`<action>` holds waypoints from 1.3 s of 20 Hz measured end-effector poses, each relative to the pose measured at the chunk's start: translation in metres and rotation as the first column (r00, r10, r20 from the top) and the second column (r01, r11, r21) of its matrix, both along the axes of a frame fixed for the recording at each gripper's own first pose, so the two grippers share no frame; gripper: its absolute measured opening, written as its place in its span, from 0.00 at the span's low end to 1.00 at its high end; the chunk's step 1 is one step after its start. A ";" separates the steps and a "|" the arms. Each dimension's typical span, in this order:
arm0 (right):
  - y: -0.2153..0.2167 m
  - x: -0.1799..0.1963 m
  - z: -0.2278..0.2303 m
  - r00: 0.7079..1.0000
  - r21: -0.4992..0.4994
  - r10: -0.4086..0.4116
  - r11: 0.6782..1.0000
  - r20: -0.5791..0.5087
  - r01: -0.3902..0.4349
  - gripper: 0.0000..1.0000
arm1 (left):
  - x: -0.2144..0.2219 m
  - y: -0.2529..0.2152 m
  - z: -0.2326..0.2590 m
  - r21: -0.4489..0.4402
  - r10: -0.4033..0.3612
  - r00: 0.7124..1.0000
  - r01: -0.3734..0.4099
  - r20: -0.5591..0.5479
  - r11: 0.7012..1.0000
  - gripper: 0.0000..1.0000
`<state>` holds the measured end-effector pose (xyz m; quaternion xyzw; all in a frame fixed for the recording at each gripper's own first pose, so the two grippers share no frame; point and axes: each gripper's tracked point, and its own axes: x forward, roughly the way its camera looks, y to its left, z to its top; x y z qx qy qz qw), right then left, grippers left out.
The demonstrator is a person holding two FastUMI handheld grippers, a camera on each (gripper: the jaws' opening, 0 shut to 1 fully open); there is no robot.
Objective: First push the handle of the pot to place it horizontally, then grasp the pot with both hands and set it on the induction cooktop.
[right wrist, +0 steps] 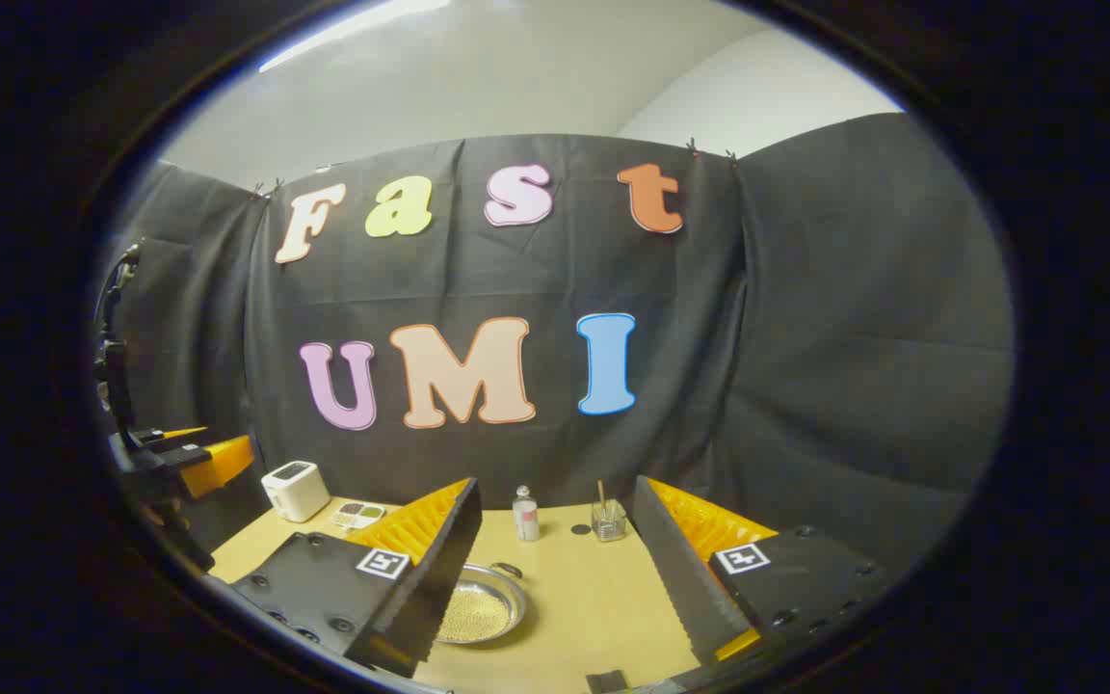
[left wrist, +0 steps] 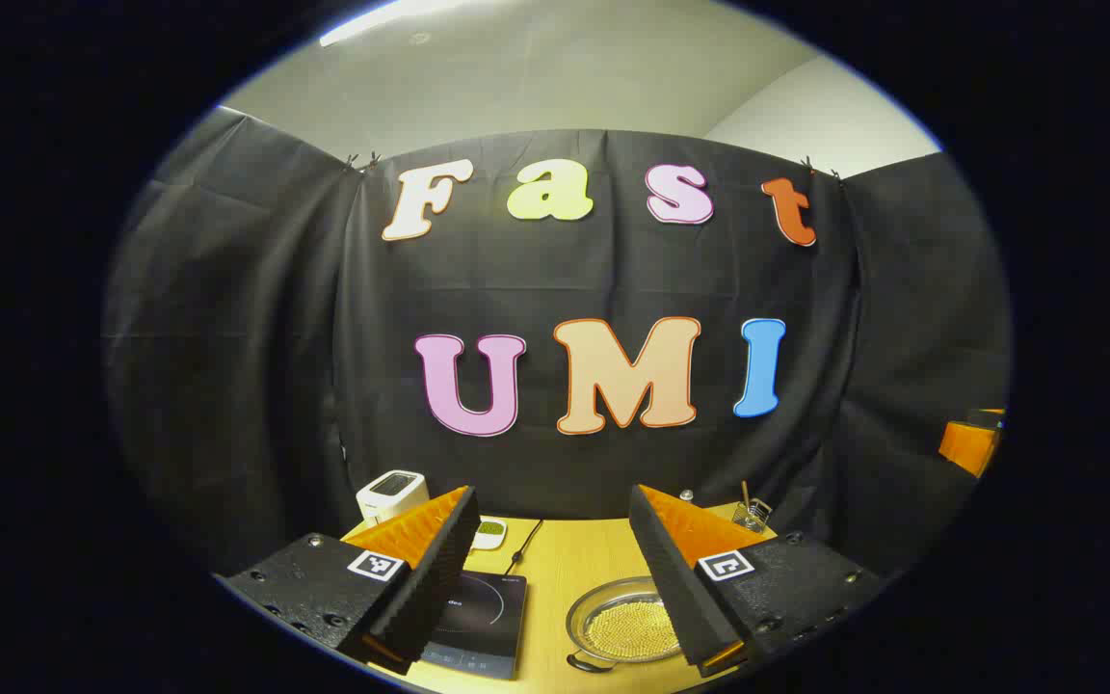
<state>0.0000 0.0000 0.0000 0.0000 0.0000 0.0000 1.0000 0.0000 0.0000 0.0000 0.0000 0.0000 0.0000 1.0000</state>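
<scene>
Left gripper view: the left gripper (left wrist: 550, 569) is held above the near part of a wooden table (left wrist: 565, 564), fingers spread wide, nothing between them. Through the gap, the pot (left wrist: 618, 627) sits on the table: shallow, metal, round, its inside speckled with a fine yellowish grain. It lies just inside the right-hand finger, which hides its right rim. A dark stub shows at the pot's near left edge; whether that is the handle, cannot tell. To the pot's left, apart from it, lies the flat black cooktop (left wrist: 483, 617), partly behind the left-hand finger. A cable (left wrist: 523, 545) runs from it toward the back. Farther back left stands a white toaster (left wrist: 391, 496). At the back right, a small wire holder (left wrist: 755, 513) with a stick in it. At the far right edge, an orange part of the other gripper (left wrist: 971, 445).

Right gripper view: the right gripper (right wrist: 555, 569) also hovers over the table (right wrist: 594, 598), fingers wide apart and holding nothing. The pot (right wrist: 480, 605) lies low left, half behind the left-hand finger, with a small dark handle (right wrist: 507, 570) at its far rim. Behind it stand a small bottle (right wrist: 525, 514) and a glass (right wrist: 608, 519) with a stick. The toaster (right wrist: 295, 489) is at the back left, a small dish (right wrist: 357, 514) beside it. The other gripper (right wrist: 194, 463) shows at the far left.
</scene>
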 end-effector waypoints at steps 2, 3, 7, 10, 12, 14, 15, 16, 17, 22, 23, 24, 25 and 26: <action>-0.008 0.001 -0.001 1.000 -0.007 -0.001 1.000 -0.004 0.001 0.93 | -0.001 -0.005 -0.002 -0.004 0.006 1.000 -0.006 -0.003 1.000 0.92; -0.011 0.001 -0.001 1.000 -0.009 0.000 1.000 -0.003 -0.001 0.93 | -0.002 -0.007 -0.002 -0.004 0.010 1.000 -0.010 -0.001 1.000 0.92; -0.020 0.000 -0.005 1.000 -0.001 0.023 1.000 0.000 -0.023 0.93 | -0.008 -0.014 -0.005 0.007 0.025 1.000 -0.025 0.003 1.000 0.95; -0.027 0.002 -0.008 0.999 0.001 0.035 0.999 -0.004 -0.035 0.93 | -0.013 -0.025 -0.011 -0.001 0.017 1.000 -0.017 0.000 1.000 0.95; -0.028 0.005 -0.010 0.999 -0.002 0.046 0.999 -0.009 -0.046 0.93 | -0.014 -0.028 -0.014 0.001 0.017 1.000 -0.017 -0.007 1.000 0.92; -0.029 0.006 -0.010 0.998 -0.008 0.058 0.998 -0.009 -0.058 0.93 | -0.015 -0.028 -0.016 0.004 0.030 0.999 -0.030 -0.012 1.000 0.95; -0.030 0.006 -0.010 0.998 -0.010 0.064 0.998 -0.009 -0.064 0.93 | -0.015 -0.027 -0.015 0.004 0.036 0.999 -0.036 -0.012 0.999 0.95; -0.030 0.007 -0.009 0.998 -0.010 0.070 0.998 -0.009 -0.070 0.93 | -0.015 -0.028 -0.015 0.003 0.042 0.999 -0.042 -0.013 0.999 0.92; -0.030 0.008 -0.009 0.997 -0.008 0.075 0.997 -0.009 -0.075 0.93 | -0.016 -0.028 -0.016 0.002 0.047 0.999 -0.047 -0.015 0.999 0.92; -0.035 0.012 -0.014 0.996 -0.001 0.092 0.996 -0.022 -0.092 0.93 | -0.019 -0.028 -0.017 0.008 0.070 0.997 -0.069 -0.017 0.998 0.95; -0.035 0.012 -0.016 0.995 0.004 0.097 0.995 -0.024 -0.097 0.93 | -0.021 -0.029 -0.017 0.009 0.071 0.997 -0.071 -0.018 0.997 0.92; -0.035 0.013 -0.017 0.994 0.010 0.102 0.995 -0.026 -0.101 0.93 | -0.022 -0.029 -0.019 0.010 0.072 0.997 -0.072 -0.019 0.997 0.96; -0.034 0.013 -0.018 0.994 0.016 0.106 0.994 -0.028 -0.106 0.93 | -0.024 -0.030 -0.020 0.012 0.072 0.997 -0.072 -0.023 0.997 0.95; -0.033 0.013 -0.019 0.993 0.021 0.111 0.994 -0.028 -0.110 0.93 | -0.025 -0.031 -0.022 0.015 0.072 0.997 -0.072 -0.026 0.997 0.92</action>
